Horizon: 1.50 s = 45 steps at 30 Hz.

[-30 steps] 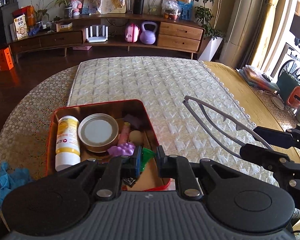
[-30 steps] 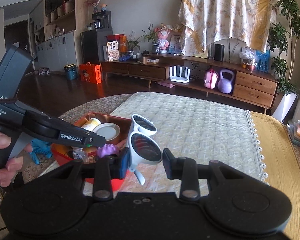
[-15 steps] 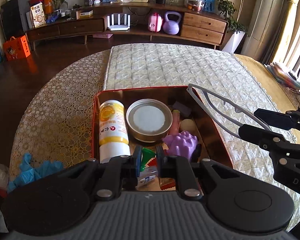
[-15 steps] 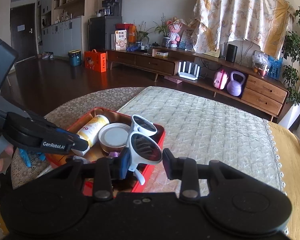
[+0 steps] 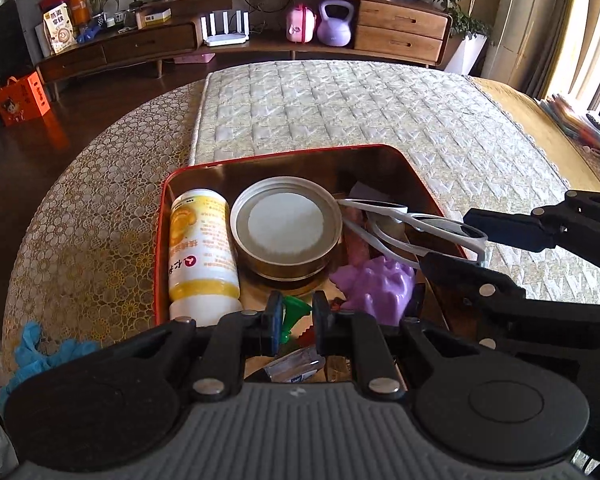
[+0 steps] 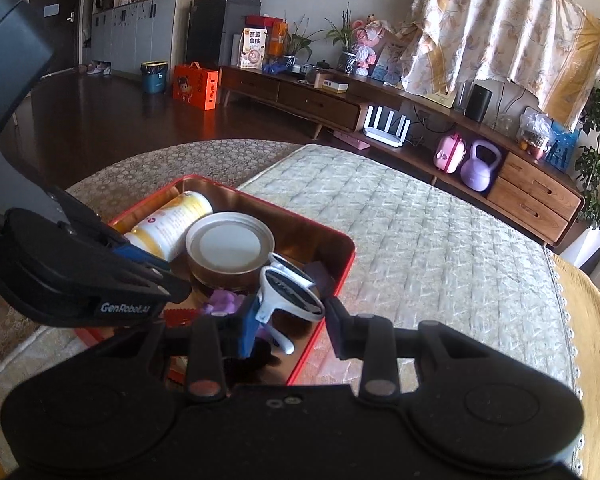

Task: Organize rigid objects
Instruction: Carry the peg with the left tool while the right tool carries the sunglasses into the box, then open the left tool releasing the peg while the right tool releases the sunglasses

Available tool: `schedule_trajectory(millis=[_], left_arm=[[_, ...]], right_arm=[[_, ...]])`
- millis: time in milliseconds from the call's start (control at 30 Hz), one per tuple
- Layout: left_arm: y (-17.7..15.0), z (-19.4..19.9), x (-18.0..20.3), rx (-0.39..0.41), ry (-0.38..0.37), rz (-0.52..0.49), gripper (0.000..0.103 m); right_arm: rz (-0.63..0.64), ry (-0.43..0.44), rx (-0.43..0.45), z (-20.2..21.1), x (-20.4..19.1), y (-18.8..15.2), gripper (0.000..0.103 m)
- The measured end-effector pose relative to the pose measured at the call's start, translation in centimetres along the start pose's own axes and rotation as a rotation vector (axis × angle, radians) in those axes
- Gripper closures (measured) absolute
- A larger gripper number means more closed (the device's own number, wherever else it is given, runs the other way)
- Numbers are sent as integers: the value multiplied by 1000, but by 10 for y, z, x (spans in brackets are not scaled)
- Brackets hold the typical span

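Now that the right gripper [image 6: 290, 320] has spread its fingers wide, letting go of the white sunglasses [image 6: 290, 290] over the red tin [image 6: 332, 280] just ahead, that item looks stowed, while the left gripper [image 5: 294, 322] stays nearly closed, empty.

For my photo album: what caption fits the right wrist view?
White sunglasses sit between the right gripper fingers above a red tin of household objects.

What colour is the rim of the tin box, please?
Red; the tin box rim shows best in the right wrist view.
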State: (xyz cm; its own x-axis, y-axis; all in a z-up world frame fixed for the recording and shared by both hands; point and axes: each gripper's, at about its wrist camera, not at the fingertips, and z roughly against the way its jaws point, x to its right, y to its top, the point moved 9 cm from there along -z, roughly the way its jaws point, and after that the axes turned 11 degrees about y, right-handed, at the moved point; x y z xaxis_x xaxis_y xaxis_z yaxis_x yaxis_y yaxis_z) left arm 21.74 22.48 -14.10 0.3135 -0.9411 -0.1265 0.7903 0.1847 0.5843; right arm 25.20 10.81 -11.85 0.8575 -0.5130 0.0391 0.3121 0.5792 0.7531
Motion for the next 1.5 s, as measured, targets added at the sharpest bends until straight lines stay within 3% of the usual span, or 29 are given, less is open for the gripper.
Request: schedule_trajectory(millis=[533,1000,1133,1267,1500], left_arm=[[-2,-31,-5,-94,-10,60,88],[-3,-2,-12,-42,-18,98,85],[-5,13,-16,-12,-8,104,68],[-6,32,-17,43,-3,97,34],[-10,65,-17,103,-18,91,33]], right_arm=[[-60,60,-23,7,-3,-11,66],[-144,106,-7,34,-2,-16,55],[-158,117,3,43,-2,-15,53],[-149,121,8,53,-6,-13,48],[-152,139,39,74,-13,-7,37]])
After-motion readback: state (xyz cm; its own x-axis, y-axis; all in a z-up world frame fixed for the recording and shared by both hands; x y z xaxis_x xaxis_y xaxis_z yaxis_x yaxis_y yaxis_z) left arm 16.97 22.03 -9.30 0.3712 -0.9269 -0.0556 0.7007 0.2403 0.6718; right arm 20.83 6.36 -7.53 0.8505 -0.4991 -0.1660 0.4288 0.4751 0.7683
